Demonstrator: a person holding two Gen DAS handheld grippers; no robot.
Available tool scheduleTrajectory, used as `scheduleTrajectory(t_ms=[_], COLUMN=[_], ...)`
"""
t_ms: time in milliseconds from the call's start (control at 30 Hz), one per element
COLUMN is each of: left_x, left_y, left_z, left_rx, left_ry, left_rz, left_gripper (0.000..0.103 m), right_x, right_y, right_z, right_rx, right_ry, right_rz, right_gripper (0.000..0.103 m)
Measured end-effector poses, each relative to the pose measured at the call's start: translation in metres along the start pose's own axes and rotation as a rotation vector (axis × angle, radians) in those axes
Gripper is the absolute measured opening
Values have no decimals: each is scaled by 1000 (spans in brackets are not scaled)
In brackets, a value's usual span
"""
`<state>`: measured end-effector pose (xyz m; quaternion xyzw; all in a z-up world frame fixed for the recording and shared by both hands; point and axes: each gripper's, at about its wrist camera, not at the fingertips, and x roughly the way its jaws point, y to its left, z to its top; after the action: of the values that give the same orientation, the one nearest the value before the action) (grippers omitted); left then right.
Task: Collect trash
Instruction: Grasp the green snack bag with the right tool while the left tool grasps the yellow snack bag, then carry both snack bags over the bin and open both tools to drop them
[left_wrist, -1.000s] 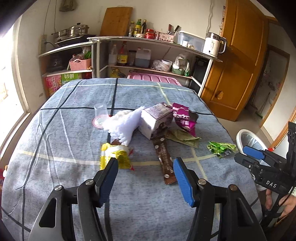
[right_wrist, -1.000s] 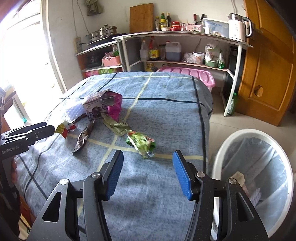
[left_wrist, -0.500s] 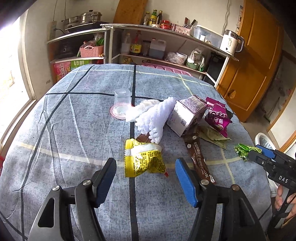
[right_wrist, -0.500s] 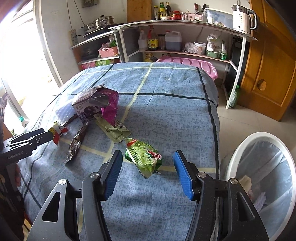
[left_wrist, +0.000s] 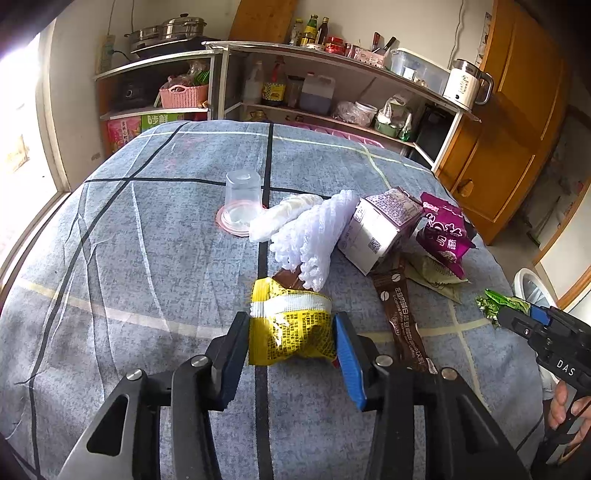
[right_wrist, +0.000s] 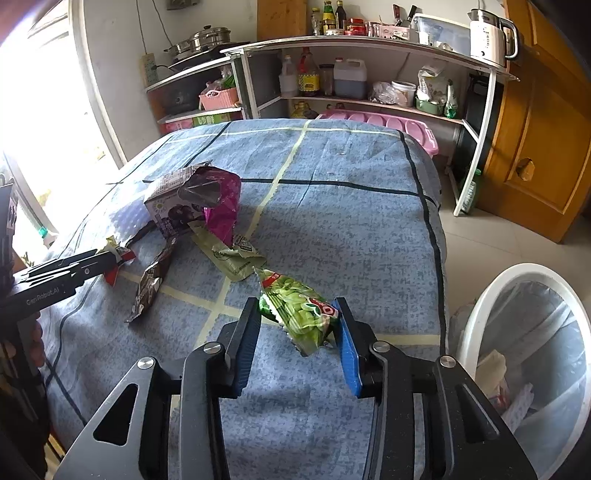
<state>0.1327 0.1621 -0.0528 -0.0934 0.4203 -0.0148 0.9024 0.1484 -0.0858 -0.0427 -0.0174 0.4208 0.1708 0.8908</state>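
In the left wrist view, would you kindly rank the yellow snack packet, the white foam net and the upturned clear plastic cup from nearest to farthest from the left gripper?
1. Yellow snack packet: between the closing jaws of the left gripper.
2. White foam net: just beyond the packet, mid-table.
3. Clear plastic cup: farthest, upside down, back left of the net.

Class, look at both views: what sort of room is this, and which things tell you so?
Probably a home kitchen or dining corner. Open shelves hold oil and sauce bottles, a steamer pot sits on the side unit, and an electric kettle stands on top, beside a cloth-covered table.
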Motion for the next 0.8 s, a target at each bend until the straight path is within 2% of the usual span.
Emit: scheduleTrajectory(t_ms=[100, 133, 267, 467, 800], left_x=[-1, -2, -5, -15, -42], left_y=[-3, -4, -11, -12, -39], left_z=[-1, -1, -3, -4, -5], left_rx=[16, 19, 50, 34, 90], left_ry=[-4, -4, -8, -24, -67], left_rz=[-3, -7, 10, -19, -75], left_gripper=[39, 33, 33, 33, 33], right_x=[-1, -1, -3, -12, -36], right_y=[0, 1, 2, 2, 5], right_z=[0, 0, -1, -2, -4], right_rx=[-1, -3, -8, 5, 0], right_ry=[-3, -4, -14, -44, -100], right_rz=[-1, 0, 2, 5, -10], right_gripper=[40, 40, 40, 40, 40])
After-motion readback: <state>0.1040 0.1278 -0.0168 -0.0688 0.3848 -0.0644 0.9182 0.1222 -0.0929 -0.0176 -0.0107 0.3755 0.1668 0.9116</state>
